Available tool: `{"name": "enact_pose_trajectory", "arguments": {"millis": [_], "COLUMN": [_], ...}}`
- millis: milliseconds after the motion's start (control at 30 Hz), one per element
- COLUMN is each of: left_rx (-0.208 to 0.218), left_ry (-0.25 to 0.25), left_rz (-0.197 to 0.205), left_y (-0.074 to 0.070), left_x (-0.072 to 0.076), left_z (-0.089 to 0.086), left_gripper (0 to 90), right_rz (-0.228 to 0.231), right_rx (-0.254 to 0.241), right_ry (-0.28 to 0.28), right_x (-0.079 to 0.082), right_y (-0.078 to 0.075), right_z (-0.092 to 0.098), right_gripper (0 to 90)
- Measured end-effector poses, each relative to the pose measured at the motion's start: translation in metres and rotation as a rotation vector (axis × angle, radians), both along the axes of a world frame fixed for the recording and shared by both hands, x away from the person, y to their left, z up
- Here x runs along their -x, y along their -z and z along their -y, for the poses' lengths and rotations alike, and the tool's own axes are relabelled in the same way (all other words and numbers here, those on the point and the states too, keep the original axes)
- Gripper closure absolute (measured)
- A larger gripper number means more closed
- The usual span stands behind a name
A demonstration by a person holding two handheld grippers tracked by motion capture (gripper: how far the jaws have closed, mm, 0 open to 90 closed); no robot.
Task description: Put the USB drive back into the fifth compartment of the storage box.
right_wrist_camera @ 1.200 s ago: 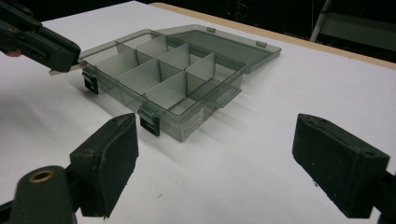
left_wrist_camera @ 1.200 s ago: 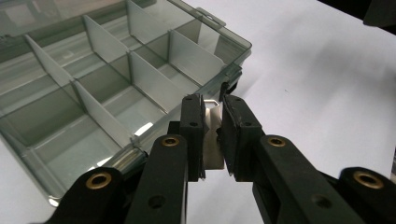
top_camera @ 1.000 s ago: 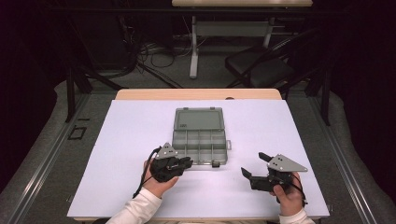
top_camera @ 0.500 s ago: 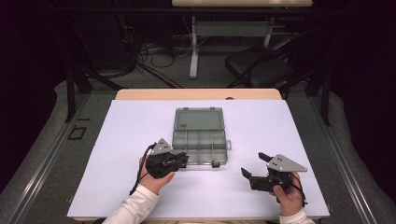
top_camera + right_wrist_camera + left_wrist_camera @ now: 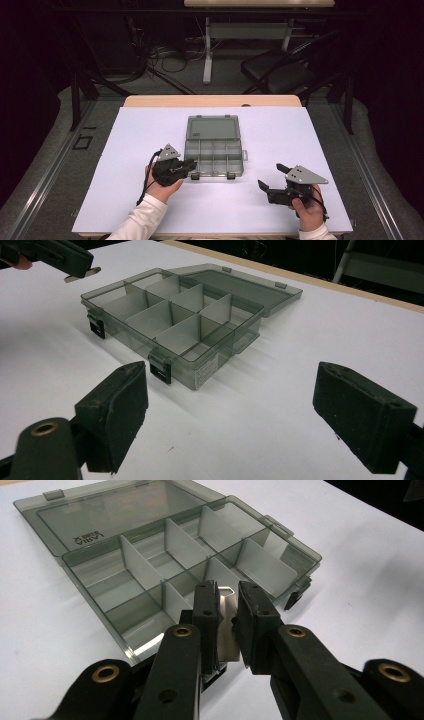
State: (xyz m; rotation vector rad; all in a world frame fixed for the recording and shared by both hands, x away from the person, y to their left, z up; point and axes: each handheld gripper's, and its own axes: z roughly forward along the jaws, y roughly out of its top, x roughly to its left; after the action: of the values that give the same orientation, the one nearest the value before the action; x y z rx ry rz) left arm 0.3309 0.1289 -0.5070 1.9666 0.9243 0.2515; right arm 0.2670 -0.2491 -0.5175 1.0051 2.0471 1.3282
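Observation:
A clear grey compartment box (image 5: 214,159) lies open mid-table, its lid (image 5: 212,127) folded flat behind it and its white dividers (image 5: 140,565) upright. My left gripper (image 5: 191,164) hovers at the box's near left corner, shut on a thin pale divider plate (image 5: 227,625) that stands upright between its pads. In the right gripper view that plate (image 5: 82,274) sticks out of the left gripper's tips above the box (image 5: 170,315). My right gripper (image 5: 270,176) rests to the right of the box, near the table's front, open with nothing between its pads (image 5: 120,410).
The box's two black latches (image 5: 160,371) hang on its front wall. A white sheet (image 5: 320,140) covers the table. Behind the table stand a chair (image 5: 280,75) and a desk frame with cables on the floor.
My left gripper has shifted slightly left and away from the person, still shut on the divider plate. The right gripper has stayed put.

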Motion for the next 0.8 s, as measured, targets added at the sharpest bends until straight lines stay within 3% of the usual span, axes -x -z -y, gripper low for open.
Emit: {"name": "enact_pose_trajectory", "arguments": {"millis": [800], "left_rx": [-0.037], "left_ry": [-0.053], "left_rz": [-0.012], "left_y": [0.012], "left_x": [-0.018], "left_z": [-0.001], "left_gripper": [78.9], "right_rz": [-0.002], "right_rx": [0.006], "right_ry": [-0.003], "right_x": [0.000], "right_y": [0.001], "right_z": [-0.001], "right_gripper": [14.2]}}
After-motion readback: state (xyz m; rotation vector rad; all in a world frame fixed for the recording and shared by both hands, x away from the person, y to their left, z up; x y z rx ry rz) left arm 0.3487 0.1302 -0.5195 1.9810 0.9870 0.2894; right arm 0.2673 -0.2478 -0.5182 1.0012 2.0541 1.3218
